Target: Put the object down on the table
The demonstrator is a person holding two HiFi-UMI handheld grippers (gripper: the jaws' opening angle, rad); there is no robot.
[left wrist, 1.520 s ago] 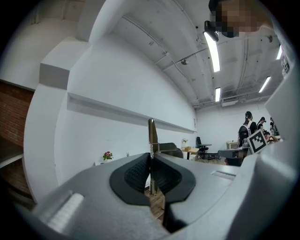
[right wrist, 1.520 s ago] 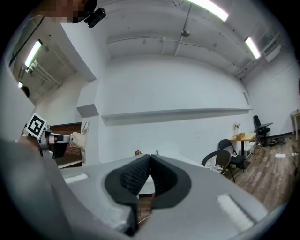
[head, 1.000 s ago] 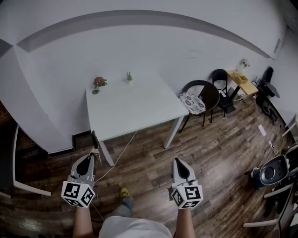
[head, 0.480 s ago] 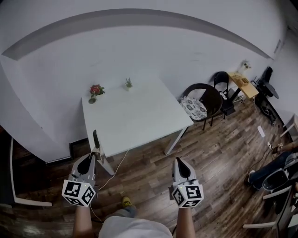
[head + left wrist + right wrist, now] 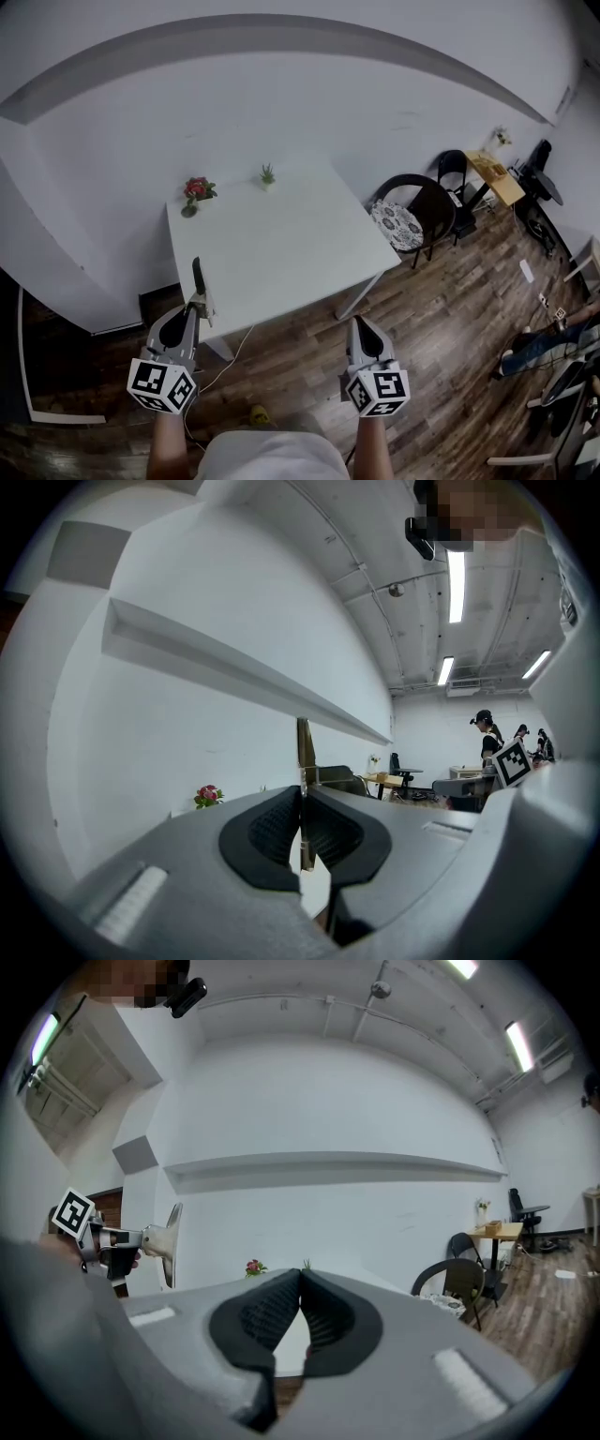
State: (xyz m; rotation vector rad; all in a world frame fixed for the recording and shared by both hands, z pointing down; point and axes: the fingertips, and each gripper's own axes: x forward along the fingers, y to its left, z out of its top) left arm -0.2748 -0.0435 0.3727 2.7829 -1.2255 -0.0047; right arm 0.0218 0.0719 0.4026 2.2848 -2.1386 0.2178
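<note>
Head view showed a white wall (image 5: pixel 281 103) and a dark wooden floor (image 5: pixel 441 319), with a white table (image 5: pixel 281 244) set against the wall. A black chair (image 5: pixel 417 211) stood just beside the table's right end. The person stood on the floor short of the table's near edge, both grippers held level in front of the body and well apart.

The left gripper (image 5: pixel 196 302) was clamped on a thin flat metal tool (image 5: pixel 198 278). The left gripper view showed the pads (image 5: pixel 272 825) pressed on its lower part, the blade (image 5: pixel 305 747) standing upright above them. The exact kind of tool could not be told. The right gripper (image 5: pixel 359 324) was closed and empty; the right gripper view showed its pads (image 5: pixel 330 1309) meeting with nothing between them.

A pot of red flowers (image 5: pixel 196 190) and a small green plant (image 5: pixel 267 175) stood at the table's far edge, near the wall.

Step in hand, as judged: carrying the tool to the table; it hung over the floor near the table's left front corner, not over the top. The next move calls for bringing the left gripper over the bare tabletop, lowering it until the tool rests on the surface, then parting the jaws.
</note>
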